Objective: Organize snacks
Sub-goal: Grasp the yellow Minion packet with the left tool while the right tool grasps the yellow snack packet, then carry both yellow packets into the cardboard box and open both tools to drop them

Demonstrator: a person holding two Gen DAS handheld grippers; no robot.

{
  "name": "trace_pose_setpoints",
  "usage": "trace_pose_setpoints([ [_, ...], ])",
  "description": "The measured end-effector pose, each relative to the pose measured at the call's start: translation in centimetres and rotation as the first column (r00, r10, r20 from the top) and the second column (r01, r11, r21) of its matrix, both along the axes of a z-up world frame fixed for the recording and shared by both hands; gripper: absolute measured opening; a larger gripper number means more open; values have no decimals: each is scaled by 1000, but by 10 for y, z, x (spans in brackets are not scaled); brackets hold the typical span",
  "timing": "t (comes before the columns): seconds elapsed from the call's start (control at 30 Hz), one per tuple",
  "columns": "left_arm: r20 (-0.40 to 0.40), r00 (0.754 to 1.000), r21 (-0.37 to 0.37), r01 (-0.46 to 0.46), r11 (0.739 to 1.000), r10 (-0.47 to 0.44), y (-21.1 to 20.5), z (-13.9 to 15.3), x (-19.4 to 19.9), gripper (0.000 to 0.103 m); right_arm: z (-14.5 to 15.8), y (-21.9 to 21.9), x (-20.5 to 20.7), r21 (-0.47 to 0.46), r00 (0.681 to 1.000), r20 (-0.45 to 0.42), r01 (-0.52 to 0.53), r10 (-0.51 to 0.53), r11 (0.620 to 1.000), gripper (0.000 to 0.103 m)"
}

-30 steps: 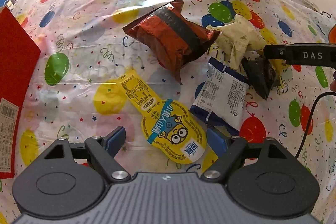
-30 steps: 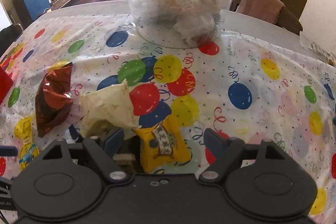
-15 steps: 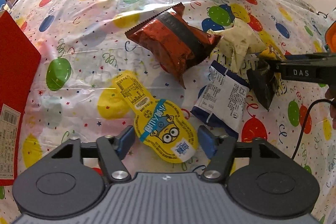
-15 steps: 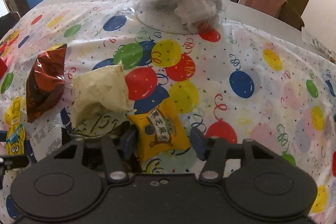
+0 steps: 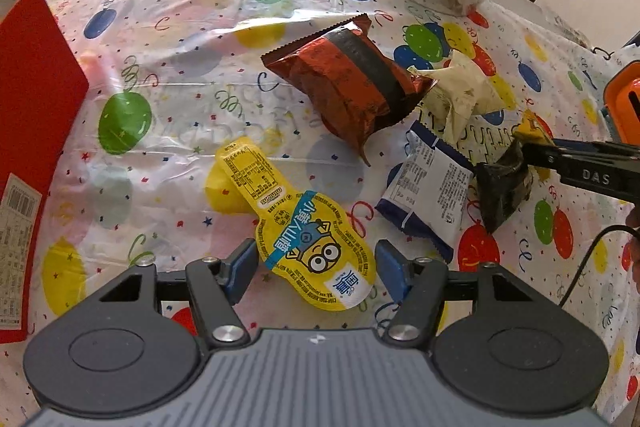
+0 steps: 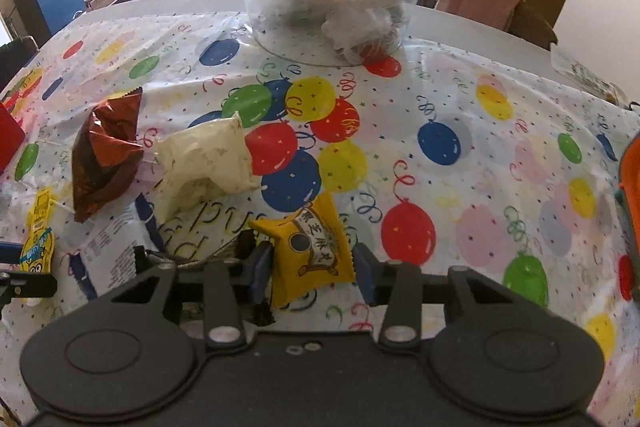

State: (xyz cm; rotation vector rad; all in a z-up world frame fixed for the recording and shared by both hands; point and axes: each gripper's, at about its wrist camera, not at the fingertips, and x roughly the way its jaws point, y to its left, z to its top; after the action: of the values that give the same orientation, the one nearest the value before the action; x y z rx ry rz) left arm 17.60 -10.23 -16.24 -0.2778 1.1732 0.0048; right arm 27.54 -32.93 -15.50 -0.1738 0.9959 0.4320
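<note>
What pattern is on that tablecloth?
Coloured balloons, curly streamers and confetti dots on the white tablecloth, clearest in the right wrist view.
</note>
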Motion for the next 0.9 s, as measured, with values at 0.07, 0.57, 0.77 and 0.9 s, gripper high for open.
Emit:
trace_pose_setpoints([
  [0.07, 4, 1000, -7, 3, 1000, -3, 3, 2, -4, 64, 6, -2, -6, 7, 1000, 7, 9, -9, 1000, 42],
  [0.57, 110, 989, -8, 97, 995, -95, 29, 50, -39, 64, 67, 17, -68, 29, 997, 78, 6, -9, 1000, 42],
  [0.77, 175, 974, 42, 141, 989, -146, 45, 83, -60, 64, 94, 45, -97, 54, 996, 92, -25, 20, 998, 42],
  [0.9, 197, 966, 57, 160, 986, -168, 62, 102, -71, 64, 110, 67, -115, 77, 994, 104, -52, 44, 996, 42],
])
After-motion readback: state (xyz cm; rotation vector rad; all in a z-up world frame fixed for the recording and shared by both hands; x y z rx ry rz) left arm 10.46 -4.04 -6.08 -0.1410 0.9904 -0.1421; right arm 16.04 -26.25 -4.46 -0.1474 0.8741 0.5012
